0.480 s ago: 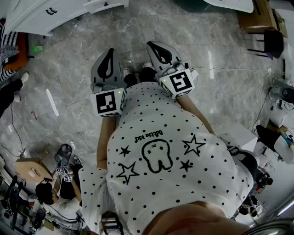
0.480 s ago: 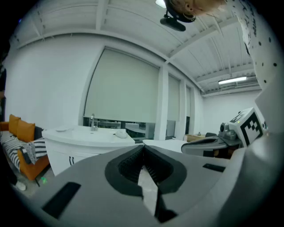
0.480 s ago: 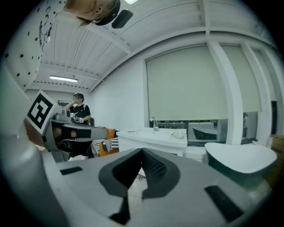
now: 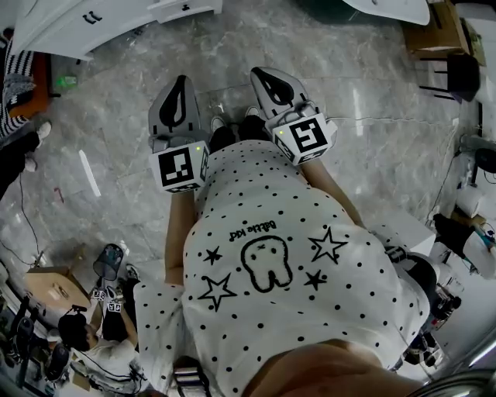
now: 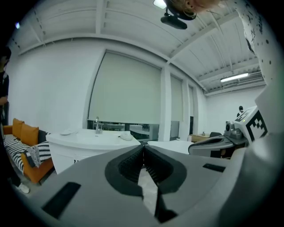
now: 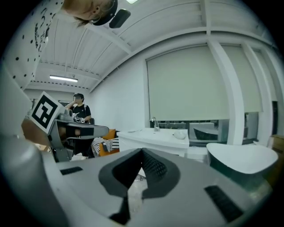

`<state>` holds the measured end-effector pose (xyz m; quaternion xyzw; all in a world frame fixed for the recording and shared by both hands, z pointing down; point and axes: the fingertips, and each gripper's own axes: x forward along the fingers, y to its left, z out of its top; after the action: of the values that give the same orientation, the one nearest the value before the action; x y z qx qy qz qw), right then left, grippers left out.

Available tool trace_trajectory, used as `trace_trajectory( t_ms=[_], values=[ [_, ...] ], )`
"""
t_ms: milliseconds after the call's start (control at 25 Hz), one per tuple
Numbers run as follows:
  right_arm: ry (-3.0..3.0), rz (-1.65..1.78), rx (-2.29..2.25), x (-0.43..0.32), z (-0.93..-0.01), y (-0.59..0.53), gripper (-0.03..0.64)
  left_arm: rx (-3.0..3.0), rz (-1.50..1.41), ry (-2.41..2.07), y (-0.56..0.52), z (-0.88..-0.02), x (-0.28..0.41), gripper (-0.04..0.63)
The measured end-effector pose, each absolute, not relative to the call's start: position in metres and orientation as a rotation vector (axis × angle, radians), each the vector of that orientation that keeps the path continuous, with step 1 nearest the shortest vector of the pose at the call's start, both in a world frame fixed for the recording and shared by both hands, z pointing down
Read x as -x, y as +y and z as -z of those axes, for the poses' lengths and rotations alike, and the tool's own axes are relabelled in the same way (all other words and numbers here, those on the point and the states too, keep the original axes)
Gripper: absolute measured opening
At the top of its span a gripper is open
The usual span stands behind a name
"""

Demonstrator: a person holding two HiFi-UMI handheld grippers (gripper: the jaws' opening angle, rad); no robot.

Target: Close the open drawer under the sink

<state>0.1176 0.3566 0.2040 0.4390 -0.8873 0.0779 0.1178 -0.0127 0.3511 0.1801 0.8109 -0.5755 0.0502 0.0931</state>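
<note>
- I am holding my left gripper point(image 5: 143, 150) clenched, its jaws meeting at the tips with nothing between them.
- I am holding my right gripper point(image 6: 141, 153) clenched and empty too. Both are pointing a little downward, close in front of my body.
- The drawer point(image 4: 184, 9) is sitting well apart from both grippers, at about 12 o'clock from the left one in the head view, at the top edge.
- It is jutting out of the white cabinet point(image 4: 70, 23), so I am judging the task as not begun. The approach and the push are both left to do.
- Its front seems to be running roughly from 9 to 3 o'clock and facing 6 o'clock over the floor point(image 4: 372, 155).
- The sink point(image 5: 88, 138) is standing ahead at 10 o'clock in the left gripper view.
</note>
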Motion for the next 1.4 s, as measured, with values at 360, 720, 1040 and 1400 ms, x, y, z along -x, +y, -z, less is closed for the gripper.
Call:
trace_trajectory(
  t_ms=[360, 720, 1040, 1400],
  values=[
    [-2.604, -0.246, -1.296, -0.117, -0.204, 0.363, 0.015, -2.384, -0.094, -1.648, 0.354, -0.180, 0.005, 0.006],
    [-2.596, -0.322, -1.343, -0.121, -0.204, 0.376, 0.015, -2.370, -0.082, -1.567, 0.358, -0.184, -0.001, 0.006],
    [-2.619, -0.308, -1.312, -0.118, -0.204, 0.375, 0.015, -2.344, -0.046, -1.602, 0.363, -0.185, 0.005, 0.006],
    [-2.687, -0.246, -1.260, -0.108, -0.190, 0.359, 0.015, -2.313, -0.001, -1.723, 0.357, -0.172, 0.025, 0.006]
  ],
)
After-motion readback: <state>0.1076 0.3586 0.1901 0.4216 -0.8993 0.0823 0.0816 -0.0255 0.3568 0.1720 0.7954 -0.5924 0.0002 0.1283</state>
